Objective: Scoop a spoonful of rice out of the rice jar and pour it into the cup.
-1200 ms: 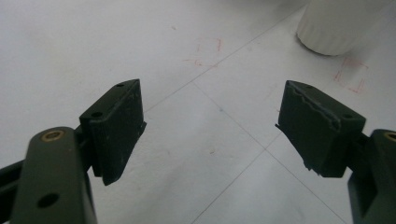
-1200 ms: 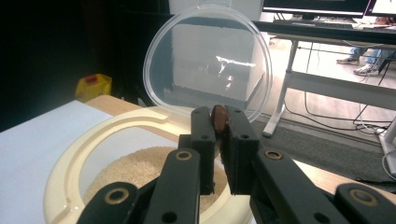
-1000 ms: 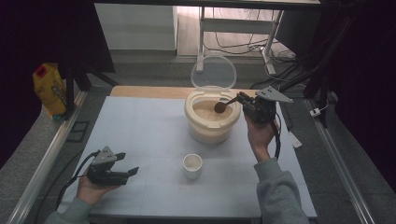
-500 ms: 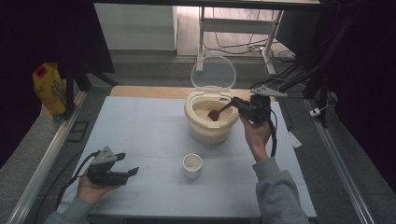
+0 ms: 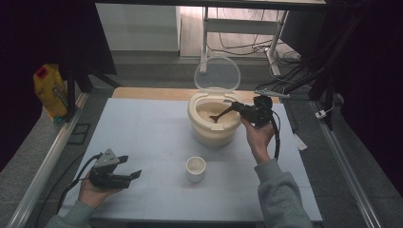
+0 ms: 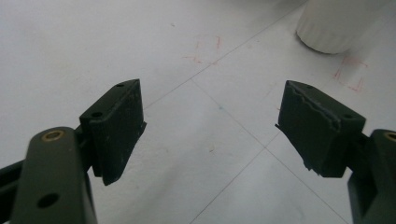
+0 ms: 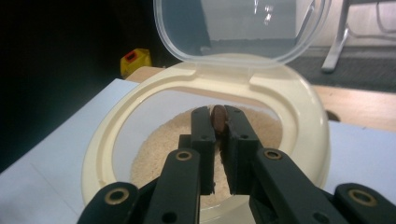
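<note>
Room: dim workspace, dark surroundings, a yellow container [image 5: 50, 91] on the floor off the left side.
Tabletop: pale grey sheet [image 5: 142, 128] with faint red marks and thin lines, seen close in the left gripper view.
Rice bin: cream round container [image 5: 214, 126] toward the far middle of the tabletop, its clear lid [image 5: 217, 73] hinged up and standing open at the back; pale rice [image 7: 159, 144] fills the inside.
Cup: small white cup [image 5: 195, 168] in front of the rice bin, nearer the person, standing apart from it.
Right hand-held gripper: [image 5: 237, 108] held above the bin's right rim, jaws closed on the handle of a dark brown spoon [image 5: 221, 115].
Left hand-held gripper: [image 5: 130, 167] low at the near left of the tabletop, jaws spread wide, nothing between them.
Spoon: long axis runs from the right hand-held gripper leftward and down into the bin; its bowl lies at the rice surface.
Key relation: the cup sits below and nearer the person than the spoon, closer to the right hand; a scoop carried to it would likely travel back toward the person.
</note>
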